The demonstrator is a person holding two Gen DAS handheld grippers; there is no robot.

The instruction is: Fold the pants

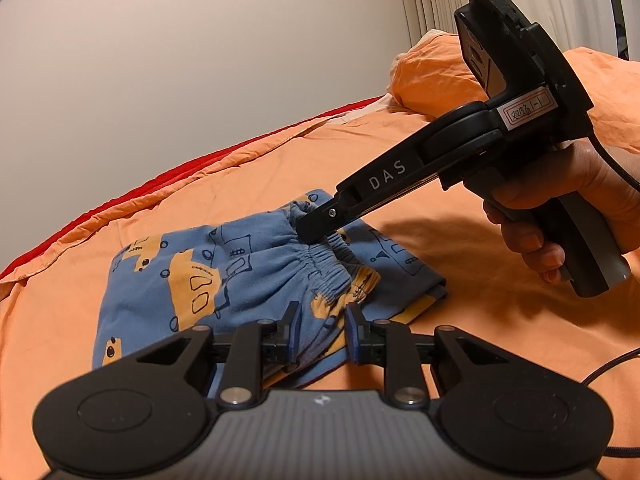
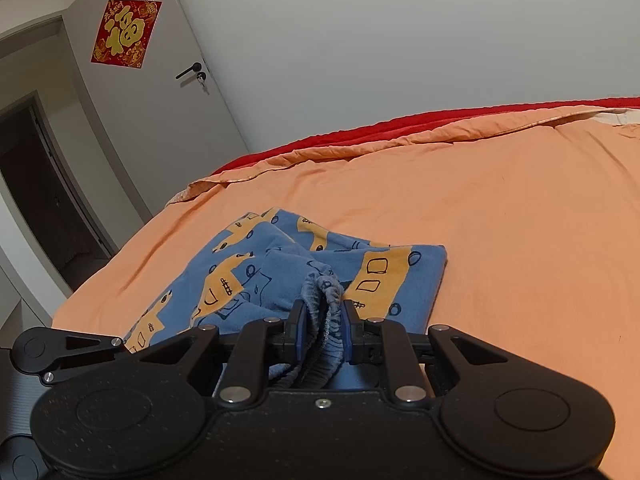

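Right wrist view: both hand-held grippers pinch the pants' waistband, folded pants lengthwise toward the door.

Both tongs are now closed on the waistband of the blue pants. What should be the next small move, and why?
Probably lift both tongs together and carry the waistband across the pants. The right tongs and left tongs each pinch bunched elastic, and the pants lie rumpled on the orange bedding.

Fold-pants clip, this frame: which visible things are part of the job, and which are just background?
Job:
- blue pants
- left gripper, shut on the fabric
- right gripper, shut on the waistband

Background:
- orange bedspread
- orange pillow
- door
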